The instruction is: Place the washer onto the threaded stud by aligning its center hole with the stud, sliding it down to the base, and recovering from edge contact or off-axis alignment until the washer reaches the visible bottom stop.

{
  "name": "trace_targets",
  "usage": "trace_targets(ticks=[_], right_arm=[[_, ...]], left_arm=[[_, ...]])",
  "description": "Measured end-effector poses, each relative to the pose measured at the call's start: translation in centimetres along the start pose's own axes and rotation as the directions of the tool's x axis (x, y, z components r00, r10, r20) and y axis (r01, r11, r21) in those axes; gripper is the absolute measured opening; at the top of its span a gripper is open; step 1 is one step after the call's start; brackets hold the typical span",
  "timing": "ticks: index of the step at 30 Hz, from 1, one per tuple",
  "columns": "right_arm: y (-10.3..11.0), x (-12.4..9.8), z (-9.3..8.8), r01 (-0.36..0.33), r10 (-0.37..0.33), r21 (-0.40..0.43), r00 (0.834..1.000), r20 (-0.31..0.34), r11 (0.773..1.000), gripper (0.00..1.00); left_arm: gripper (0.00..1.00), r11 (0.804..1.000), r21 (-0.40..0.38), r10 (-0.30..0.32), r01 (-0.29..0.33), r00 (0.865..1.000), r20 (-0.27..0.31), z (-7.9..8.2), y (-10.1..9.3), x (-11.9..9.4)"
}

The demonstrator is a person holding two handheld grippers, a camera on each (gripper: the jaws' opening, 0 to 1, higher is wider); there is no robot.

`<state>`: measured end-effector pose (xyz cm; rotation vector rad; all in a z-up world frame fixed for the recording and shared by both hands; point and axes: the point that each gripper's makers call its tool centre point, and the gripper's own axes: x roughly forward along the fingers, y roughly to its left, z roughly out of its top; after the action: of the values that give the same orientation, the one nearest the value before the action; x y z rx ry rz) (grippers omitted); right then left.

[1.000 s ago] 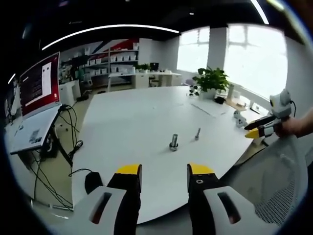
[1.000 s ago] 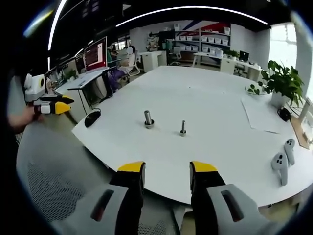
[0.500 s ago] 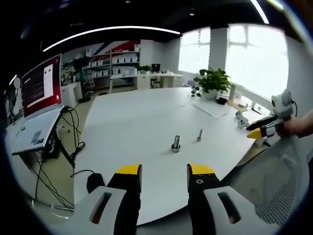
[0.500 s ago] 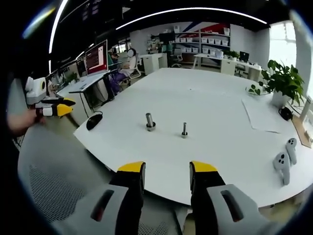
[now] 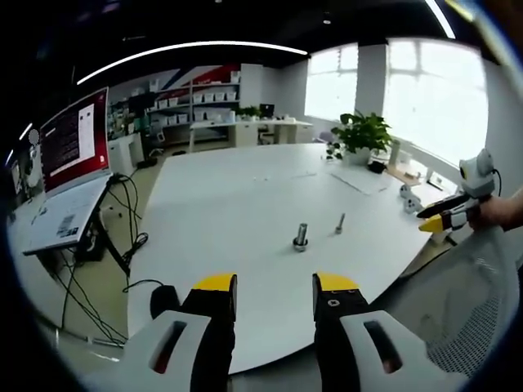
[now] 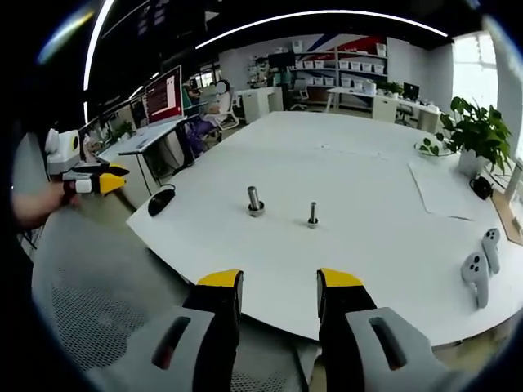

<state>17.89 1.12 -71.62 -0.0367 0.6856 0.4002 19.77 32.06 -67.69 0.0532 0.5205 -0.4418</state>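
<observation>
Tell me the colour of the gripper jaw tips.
Yellow tips on black jaws, clearest in the right gripper view on the right gripper.

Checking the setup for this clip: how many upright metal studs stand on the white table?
2: a thicker stud with a wide base near the table's middle, and a thinner stud beside it, apart.
</observation>
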Motion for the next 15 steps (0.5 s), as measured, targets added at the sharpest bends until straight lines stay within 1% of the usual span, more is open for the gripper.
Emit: trace_targets(ticks=[4,10,12,15], right_arm=[[-0.07,0.07,0.10,-0.003,0.003,0.002,1.000,0.006,1.000,0.39],[-0.26,-0.01,0.09,0.005,-0.005,0.003,1.000,0.011,1.000,0.39],[-0.13,0.07,-0.10,0.004,-0.004,-0.001,1.000,0.003,1.000,0.39],[-0.17,0.14,-0.35,0.004,-0.004,-0.011,1.000,-0.011,1.000,0.39]], left_arm=[[0.35,1.000,-0.004,0.005,-0.005,1.000,-0.001,-0.01,0.18,0.00],[0.35,1.000,0.007,-0.011,0.011,1.000,-0.008,-0.09,-0.22,0.09],[0.35,1.000,0.008,-0.017,0.017,1.000,-0.013,-0.19,-0.35,0.10],[0.34,1.000,0.013,-0.025,0.025,1.000,-0.005,-0.03,-0.53,0.08]])
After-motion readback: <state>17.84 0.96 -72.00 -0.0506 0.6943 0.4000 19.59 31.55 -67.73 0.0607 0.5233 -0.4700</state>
